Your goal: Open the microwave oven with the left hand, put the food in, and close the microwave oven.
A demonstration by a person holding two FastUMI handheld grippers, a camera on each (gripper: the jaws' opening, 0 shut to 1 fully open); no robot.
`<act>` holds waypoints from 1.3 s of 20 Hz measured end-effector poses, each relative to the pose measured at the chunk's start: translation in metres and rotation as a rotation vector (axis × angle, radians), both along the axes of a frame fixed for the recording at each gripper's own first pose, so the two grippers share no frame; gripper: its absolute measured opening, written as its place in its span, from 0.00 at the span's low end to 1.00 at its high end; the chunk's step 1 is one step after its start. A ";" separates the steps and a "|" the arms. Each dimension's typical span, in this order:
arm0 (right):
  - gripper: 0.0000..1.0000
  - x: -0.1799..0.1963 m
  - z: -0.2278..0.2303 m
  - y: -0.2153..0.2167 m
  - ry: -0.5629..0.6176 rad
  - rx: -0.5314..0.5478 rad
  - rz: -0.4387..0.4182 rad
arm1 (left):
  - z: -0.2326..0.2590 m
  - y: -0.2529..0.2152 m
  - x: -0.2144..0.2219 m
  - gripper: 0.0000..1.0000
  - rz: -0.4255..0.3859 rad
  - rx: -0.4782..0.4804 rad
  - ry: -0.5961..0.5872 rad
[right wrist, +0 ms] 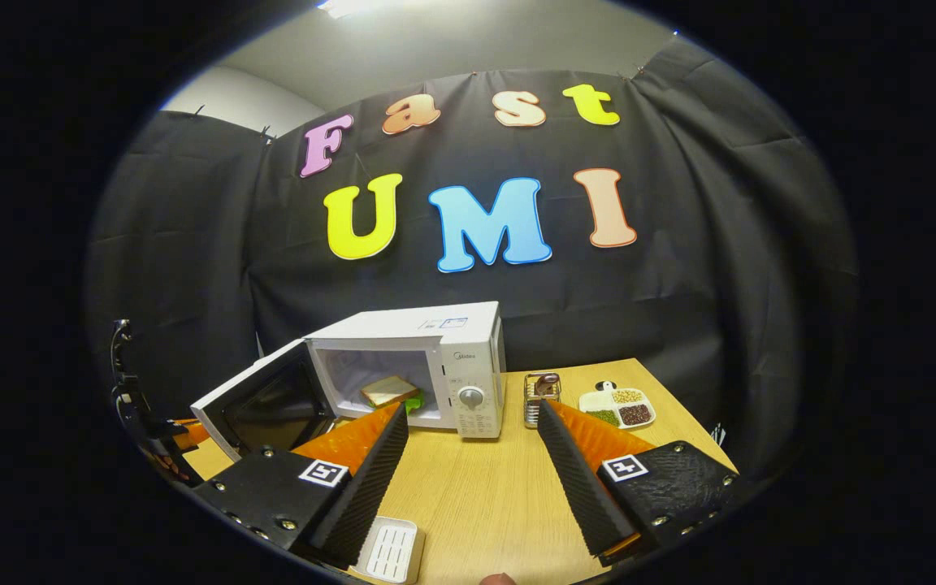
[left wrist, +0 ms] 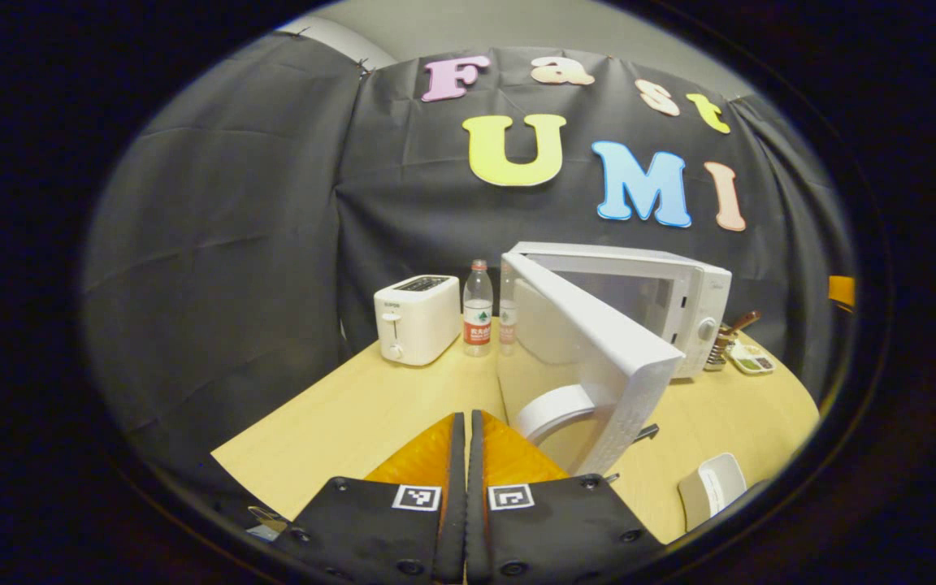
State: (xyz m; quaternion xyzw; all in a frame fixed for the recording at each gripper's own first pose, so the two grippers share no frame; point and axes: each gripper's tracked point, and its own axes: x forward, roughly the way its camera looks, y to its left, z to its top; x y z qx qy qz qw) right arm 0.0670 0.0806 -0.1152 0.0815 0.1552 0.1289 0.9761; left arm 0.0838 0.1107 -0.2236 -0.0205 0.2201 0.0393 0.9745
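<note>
The food (right wrist: 387,391) already sits inside the microwave (right wrist: 435,357) ahead of my empty, wide-open right hand-held gripper (right wrist: 472,455). Its door (left wrist: 598,357) hangs open just ahead-right of my closed, empty left hand-held gripper (left wrist: 465,443); I judge pushing it shut comes next. The latch is hard to make out.

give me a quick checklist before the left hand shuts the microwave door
1. Sandwich inside the microwave: ok.
2. Right gripper open, holding nothing, outside the cavity: ok.
3. Door swung open with nothing in its path: ok.
4. Left gripper shut and empty, near the door's outer edge: ok.
5. Left gripper touching the door: cannot tell.
6. Bottle and toaster standing behind the door's hinge side: ok.
</note>
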 end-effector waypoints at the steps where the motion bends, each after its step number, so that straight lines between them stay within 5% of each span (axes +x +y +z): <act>1: 0.98 -0.002 -0.001 -0.006 -0.001 0.007 0.000 | 0.001 -0.010 0.001 0.04 -0.006 0.003 -0.002; 7: 0.98 -0.007 -0.013 -0.026 0.036 0.031 -0.018 | 0.010 -0.070 0.022 0.11 -0.081 -0.018 -0.006; 26: 0.98 0.019 -0.009 -0.018 0.055 0.010 -0.219 | 0.016 -0.212 0.164 0.07 -0.526 -0.131 -0.065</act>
